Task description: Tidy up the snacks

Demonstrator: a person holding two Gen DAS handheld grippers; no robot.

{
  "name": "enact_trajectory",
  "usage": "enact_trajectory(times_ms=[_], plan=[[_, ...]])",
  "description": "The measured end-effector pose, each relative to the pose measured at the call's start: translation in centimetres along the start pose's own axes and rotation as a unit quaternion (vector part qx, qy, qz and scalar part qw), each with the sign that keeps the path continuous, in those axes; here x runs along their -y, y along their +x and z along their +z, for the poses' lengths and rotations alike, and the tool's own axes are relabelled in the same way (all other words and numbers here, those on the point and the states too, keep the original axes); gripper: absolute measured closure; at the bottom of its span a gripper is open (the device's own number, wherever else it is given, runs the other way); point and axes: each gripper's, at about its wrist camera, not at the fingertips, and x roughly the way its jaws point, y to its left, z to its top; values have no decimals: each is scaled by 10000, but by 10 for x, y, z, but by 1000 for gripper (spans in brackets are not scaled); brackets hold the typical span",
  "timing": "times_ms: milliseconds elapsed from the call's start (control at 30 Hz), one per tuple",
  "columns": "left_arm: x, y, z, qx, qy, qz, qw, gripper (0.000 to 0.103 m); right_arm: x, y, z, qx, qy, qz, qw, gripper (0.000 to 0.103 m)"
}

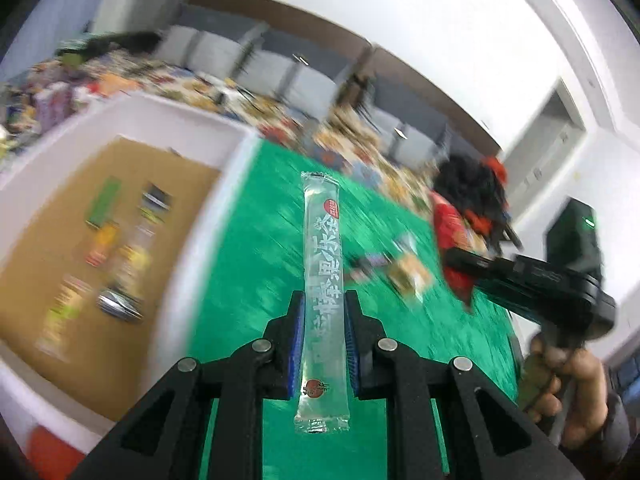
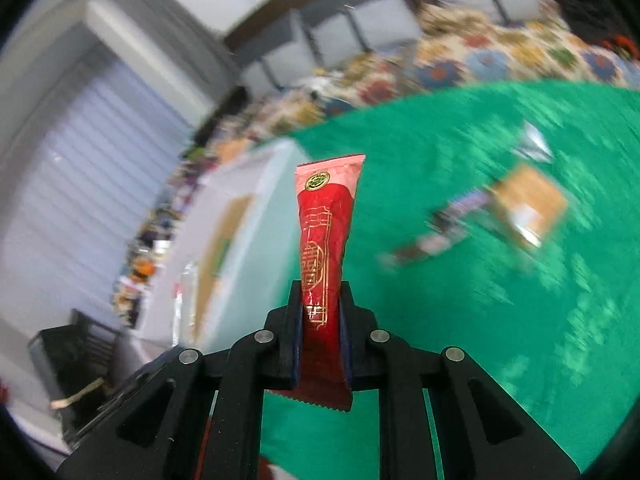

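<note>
My left gripper (image 1: 322, 300) is shut on a long clear jelly stick (image 1: 322, 264) with white lettering, held above the green table cloth (image 1: 256, 248). A white box (image 1: 200, 112) with a cardboard floor holds several snack packets (image 1: 116, 248) to its left. My right gripper (image 2: 321, 292) is shut on a red snack sachet (image 2: 325, 236) with gold print, above the green cloth (image 2: 460, 320). The white box (image 2: 248, 216) lies to its left. The right gripper and hand also show in the left wrist view (image 1: 520, 272), with the red sachet (image 1: 452, 232).
Loose snacks (image 1: 396, 268) lie on the cloth between the grippers, and they show blurred in the right wrist view (image 2: 500, 216). A large heap of mixed snacks (image 2: 480, 56) lies beyond the cloth. Grey chairs (image 1: 280, 68) stand along the far wall.
</note>
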Motion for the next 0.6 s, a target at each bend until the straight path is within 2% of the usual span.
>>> enact_trajectory(times_ms=[100,267,333,367,400,467,500,533,600], plan=[[-44,-25,24,284,-115,593,9978,85,-47,15,11,-38,-238,446,9987,87],[-111,-39,37,339,-298,1534,9871,84,-125,71,4,-437,-579,1028,9921,86],[-138,-37,35,191,-398,1975,9793,69,-144,98,-3,-648,-591,1349,9870,75],[-150,-37,34,128,-497,2160,9750,42,-150,114,-8,-888,-583,1498,9830,54],[-156,-39,32,157,-562,2286,9718,21,-152,125,-13,-1067,-600,1441,9820,36],[-162,-52,23,418,-645,2437,9668,16,-146,130,-25,-1001,-744,1104,9860,35],[-162,-55,17,472,-666,2417,9669,13,-138,128,-30,-932,-852,973,9872,34],[-159,-57,12,477,-695,2338,9686,12,-129,126,-36,-875,-961,787,9884,34],[-148,-53,5,456,-720,2131,9733,12,-93,119,-56,-721,-1255,95,9894,33]])
